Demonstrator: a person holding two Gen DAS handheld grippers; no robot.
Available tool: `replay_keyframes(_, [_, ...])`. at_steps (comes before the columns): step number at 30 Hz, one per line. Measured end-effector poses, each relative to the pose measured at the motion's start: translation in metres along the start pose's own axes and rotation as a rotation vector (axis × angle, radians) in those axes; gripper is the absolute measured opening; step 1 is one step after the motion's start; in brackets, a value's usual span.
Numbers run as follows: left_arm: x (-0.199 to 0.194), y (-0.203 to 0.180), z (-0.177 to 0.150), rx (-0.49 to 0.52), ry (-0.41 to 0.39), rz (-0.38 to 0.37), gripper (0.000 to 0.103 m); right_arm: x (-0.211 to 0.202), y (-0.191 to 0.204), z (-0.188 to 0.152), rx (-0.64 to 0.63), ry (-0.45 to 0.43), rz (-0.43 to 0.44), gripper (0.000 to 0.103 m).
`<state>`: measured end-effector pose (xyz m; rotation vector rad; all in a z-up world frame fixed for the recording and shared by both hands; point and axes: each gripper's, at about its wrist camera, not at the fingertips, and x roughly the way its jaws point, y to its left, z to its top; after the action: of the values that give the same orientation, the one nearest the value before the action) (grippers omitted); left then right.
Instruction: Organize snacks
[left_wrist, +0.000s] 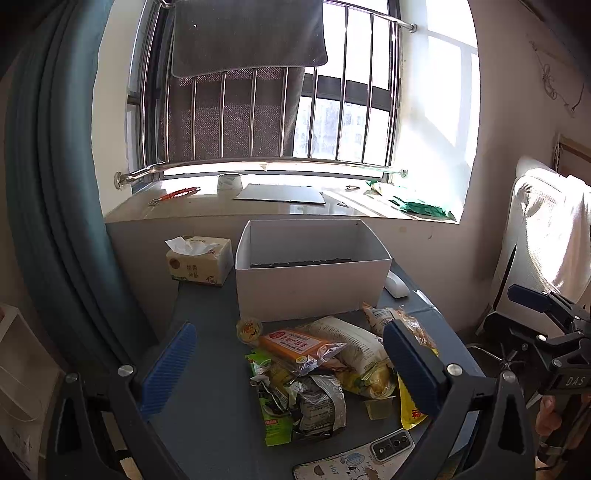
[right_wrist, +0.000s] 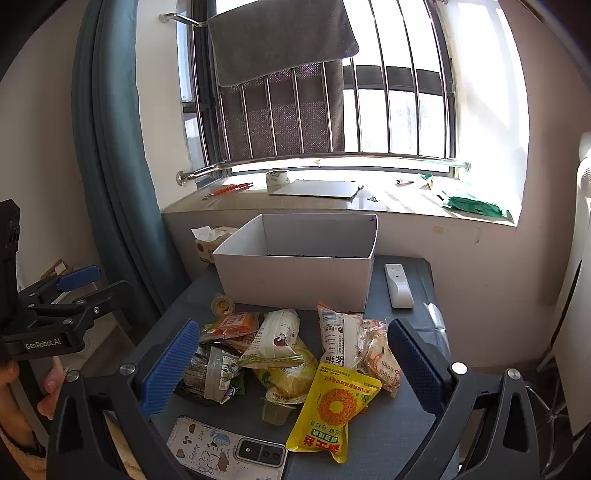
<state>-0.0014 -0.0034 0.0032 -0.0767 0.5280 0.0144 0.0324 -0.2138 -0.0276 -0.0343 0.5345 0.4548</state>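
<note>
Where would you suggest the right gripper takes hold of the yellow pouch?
Probably the yellow pouch is best gripped at its near bottom edge, coming from above. It lies flat, that end rests clear on the table, and the far end leans against other packets.

Two black handheld grippers with blue ribbed pads

The left gripper (left_wrist: 288, 369) and the right gripper (right_wrist: 295, 365) carry silver screws; "GenRobot.AI" is lettered on the left one's body.

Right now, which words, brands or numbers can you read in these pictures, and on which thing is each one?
"GenRobot.AI": on the left gripper.
"DAS": on the right gripper.
"HOT": on the phone case.
Snack packets and tissue pack: Chinese print, too small or blurred to read surely.
</note>
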Motion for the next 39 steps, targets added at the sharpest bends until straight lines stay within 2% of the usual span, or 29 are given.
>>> replay_keyframes(39, [-0.0004, 0.0008, 0.0001, -0.007, 0.012, 0.002, 0.103, -0.0023, 0.0004, -0.0035, 0.001, 0.003, -0.001, 0.103])
